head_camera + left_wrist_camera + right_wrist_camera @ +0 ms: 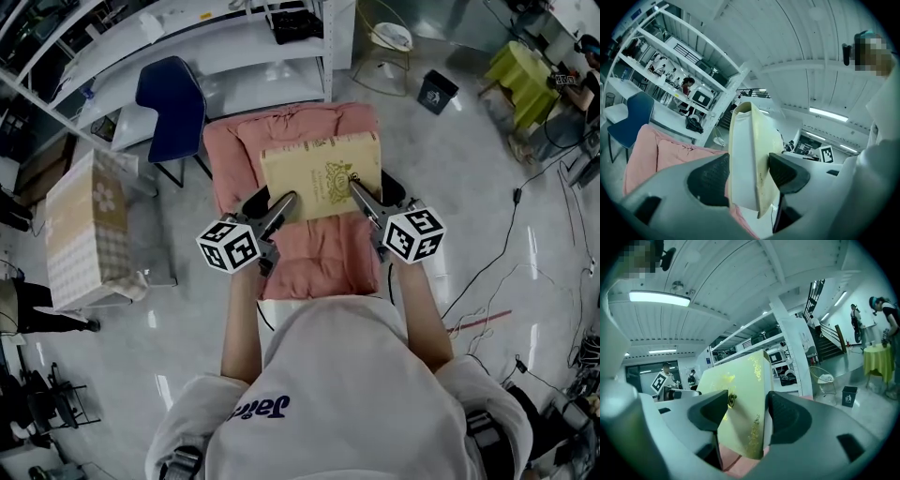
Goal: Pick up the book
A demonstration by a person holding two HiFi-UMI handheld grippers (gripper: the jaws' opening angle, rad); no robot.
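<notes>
Book (745, 159) pages show in left gripper view, cover in right.

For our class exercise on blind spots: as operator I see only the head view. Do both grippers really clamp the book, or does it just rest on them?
Observer: The left gripper view shows the left gripper with its jaws pressed on both covers of the book, white page edge facing the camera.
Operator: And the other side?
Observer: The right gripper view shows the right gripper clamped too, one jaw on the gold-patterned cover, the other on the back.
</notes>
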